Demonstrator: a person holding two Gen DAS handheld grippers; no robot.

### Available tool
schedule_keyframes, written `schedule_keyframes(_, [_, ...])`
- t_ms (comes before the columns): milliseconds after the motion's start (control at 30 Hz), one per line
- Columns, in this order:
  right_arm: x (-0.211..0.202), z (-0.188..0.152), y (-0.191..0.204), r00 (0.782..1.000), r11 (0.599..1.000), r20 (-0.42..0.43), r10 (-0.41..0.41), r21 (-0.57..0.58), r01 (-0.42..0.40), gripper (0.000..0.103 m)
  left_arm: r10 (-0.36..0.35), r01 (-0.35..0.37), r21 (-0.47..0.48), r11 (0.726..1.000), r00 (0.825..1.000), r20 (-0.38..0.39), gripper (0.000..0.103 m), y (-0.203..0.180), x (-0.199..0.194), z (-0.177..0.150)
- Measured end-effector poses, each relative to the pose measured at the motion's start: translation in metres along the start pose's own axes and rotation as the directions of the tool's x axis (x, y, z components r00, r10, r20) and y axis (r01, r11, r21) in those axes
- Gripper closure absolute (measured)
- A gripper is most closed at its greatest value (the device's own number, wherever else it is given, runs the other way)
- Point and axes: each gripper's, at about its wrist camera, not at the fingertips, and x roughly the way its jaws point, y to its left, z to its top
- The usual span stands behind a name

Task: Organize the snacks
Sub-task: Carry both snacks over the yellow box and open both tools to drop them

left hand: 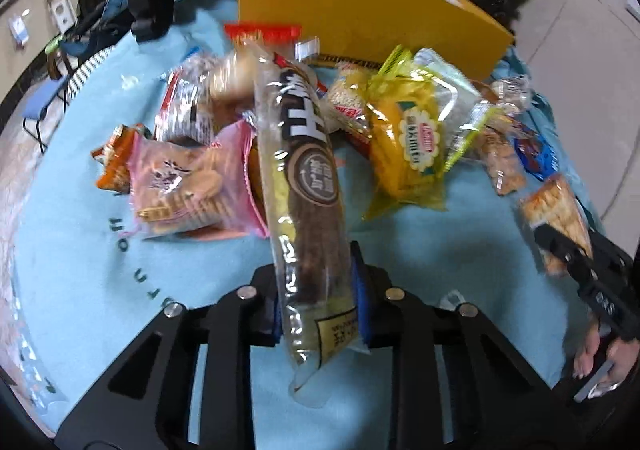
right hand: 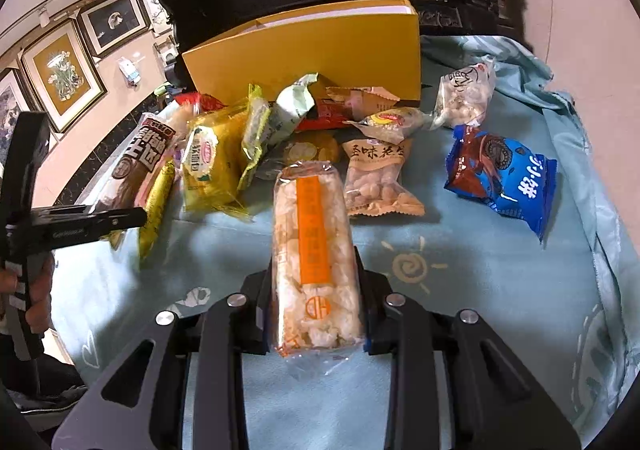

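Now, left gripper clamped on long chocolate cake packet, right gripper closed on orange-striped rice cracker bar, snack heap before yellow box, blue cloth beneath.

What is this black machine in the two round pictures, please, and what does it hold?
No robot: a person holds one hand gripper in each hand, with a fisheye camera on each. The left camera shows the left gripper shut on a long brown bread pack. The right camera shows the right gripper shut on a rice cracker bar with an orange label. More snacks, such as a blue packet, lie on a light blue cloth before a yellow box.
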Motion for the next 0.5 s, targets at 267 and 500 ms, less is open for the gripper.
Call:
schedule_keyframes(267, [-0.002, 0.0, 0.007, 1.0, 1.0, -0.009, -0.002, 0.001, 0.002, 0.072, -0.022, 0.022, 0.0, 1.0, 0.999, 0.05, 0.078, 0.005, -0.018, 0.004])
schedule_keyframes(500, [-0.014, 0.012, 0.01, 1.0, 1.0, 0.022, 0.022, 0.016, -0.022, 0.072, -0.038, 0.035, 0.039, 0.999, 0.995, 0.093, 0.078, -0.004, -0.035, 0.013])
